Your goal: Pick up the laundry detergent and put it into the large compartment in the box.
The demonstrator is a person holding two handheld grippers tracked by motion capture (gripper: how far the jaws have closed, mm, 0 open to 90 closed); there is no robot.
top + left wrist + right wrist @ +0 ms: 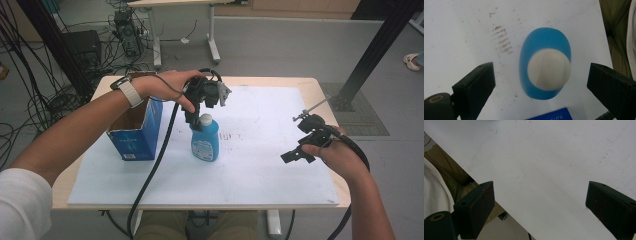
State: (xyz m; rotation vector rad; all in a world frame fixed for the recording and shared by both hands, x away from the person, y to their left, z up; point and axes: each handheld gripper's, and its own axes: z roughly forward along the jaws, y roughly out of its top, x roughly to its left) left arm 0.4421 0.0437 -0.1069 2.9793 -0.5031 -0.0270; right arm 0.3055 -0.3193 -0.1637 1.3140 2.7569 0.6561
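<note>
A blue bottle with a white cap stands upright near the middle of the white board. My left gripper hangs straight above it, pointing down. In the left gripper view the bottle and its cap lie between the two wide-apart jaws, which touch neither. My right gripper hovers over the board's right side, open. In the right gripper view my right gripper holds nothing, and bare board lies past its jaws.
An open blue cardboard box stands left of the bottle; its corner shows in the left gripper view. The white board covers a wooden table. Cables trail from both grippers. The board's near edge runs above the person's lap.
</note>
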